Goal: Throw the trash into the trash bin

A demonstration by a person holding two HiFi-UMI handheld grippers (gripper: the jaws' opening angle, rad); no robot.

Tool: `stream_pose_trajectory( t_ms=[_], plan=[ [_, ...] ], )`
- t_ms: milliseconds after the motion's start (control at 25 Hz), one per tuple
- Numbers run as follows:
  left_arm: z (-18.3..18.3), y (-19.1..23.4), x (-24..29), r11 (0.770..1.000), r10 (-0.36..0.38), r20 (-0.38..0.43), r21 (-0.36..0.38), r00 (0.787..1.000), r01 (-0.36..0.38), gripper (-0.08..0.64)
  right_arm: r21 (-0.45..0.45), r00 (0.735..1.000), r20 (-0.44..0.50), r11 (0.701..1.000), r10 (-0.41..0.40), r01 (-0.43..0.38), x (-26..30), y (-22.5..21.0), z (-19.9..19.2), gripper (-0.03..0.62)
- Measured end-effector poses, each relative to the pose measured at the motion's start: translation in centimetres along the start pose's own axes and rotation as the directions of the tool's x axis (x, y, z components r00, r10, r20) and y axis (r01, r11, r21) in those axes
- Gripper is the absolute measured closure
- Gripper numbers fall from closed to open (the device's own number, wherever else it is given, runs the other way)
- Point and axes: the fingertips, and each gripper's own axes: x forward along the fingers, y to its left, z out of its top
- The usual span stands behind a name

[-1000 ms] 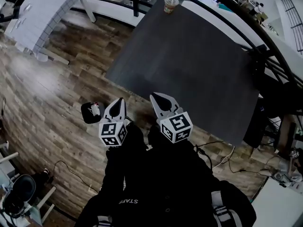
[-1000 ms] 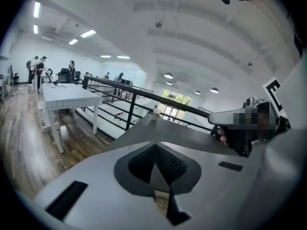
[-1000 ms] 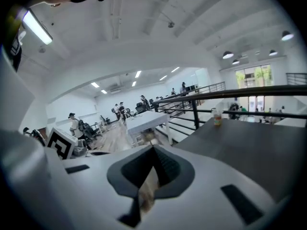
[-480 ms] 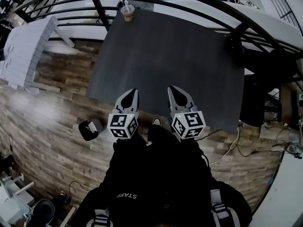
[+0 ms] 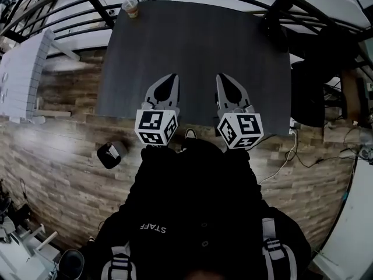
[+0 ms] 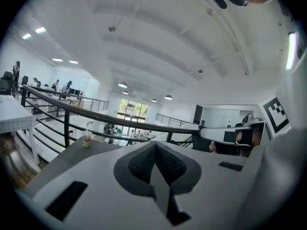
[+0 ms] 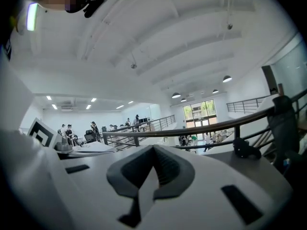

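Left gripper (image 5: 169, 80) and right gripper (image 5: 226, 79), both closed and empty, hover side by side over the near edge of the table (image 5: 198, 39). A cup (image 5: 130, 7) stands at its far left corner; the bin (image 5: 111, 154) sits on the floor, near left

Bg stuff only: big dark grey table (image 5: 198, 51) in the middle, sitting on wood-plank floor (image 5: 52, 156). White table (image 5: 20, 74) off to the left, well apart from the grey one. Black railing (image 6: 116, 119) runs behind the grey table's far edge. Loose cables (image 5: 285, 159) on the floor by the table's right corner. Dark bulky gear (image 5: 309, 92) just right of the table, can't tell what tbh. Round ceiling lights (image 6: 123, 85) on, big windows (image 7: 199, 110) far back, a few ppl (image 7: 93, 128) standing way off.
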Motion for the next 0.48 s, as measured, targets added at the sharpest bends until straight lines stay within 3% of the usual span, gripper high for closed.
stream_pose_trajectory(
  t_ms=[480],
  plan=[
    [3.3,-4.0,3.5,0.995,-0.071,0.038,0.078,0.997,0.068,0.560,-0.026,0.993,0.100,0.998,-0.060,0.063,-1.2,-2.9,3.7,0.577]
  ],
)
